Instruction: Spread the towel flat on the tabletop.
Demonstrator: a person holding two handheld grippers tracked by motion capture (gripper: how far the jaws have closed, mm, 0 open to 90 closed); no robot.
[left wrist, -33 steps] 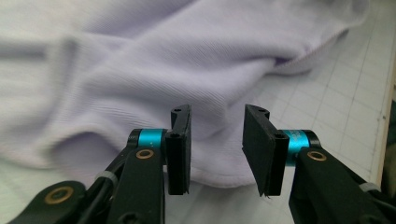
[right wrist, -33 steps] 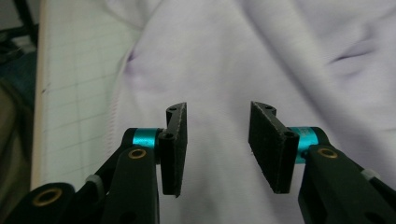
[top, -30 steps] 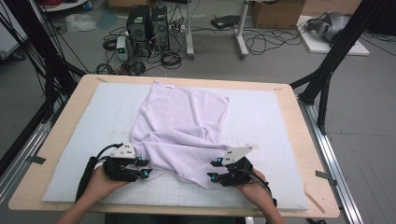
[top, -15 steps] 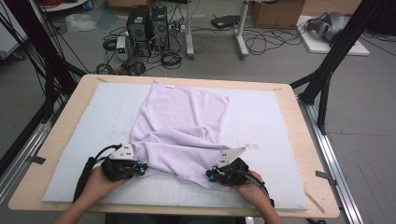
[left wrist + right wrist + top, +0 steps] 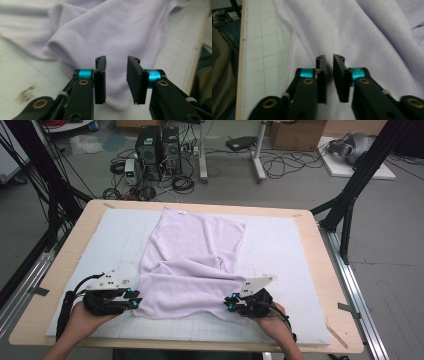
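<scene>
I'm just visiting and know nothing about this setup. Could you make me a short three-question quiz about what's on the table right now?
1. True or false: the lilac garment lies on a white gridded mat.
2. Which part of the garment are the two grippers at?
A. the far edge
B. the near edge
C. the middle
3. Fill in: in the left gripper view, the gap between the jaws of the left gripper shows lilac ____ behind it.

Key
1. True.
2. B. The left gripper is at the near left corner and the right gripper at the near right.
3. Cloth. Both pairs of jaws have just been opening; the right gripper shows a narrower gap than the left.
</scene>
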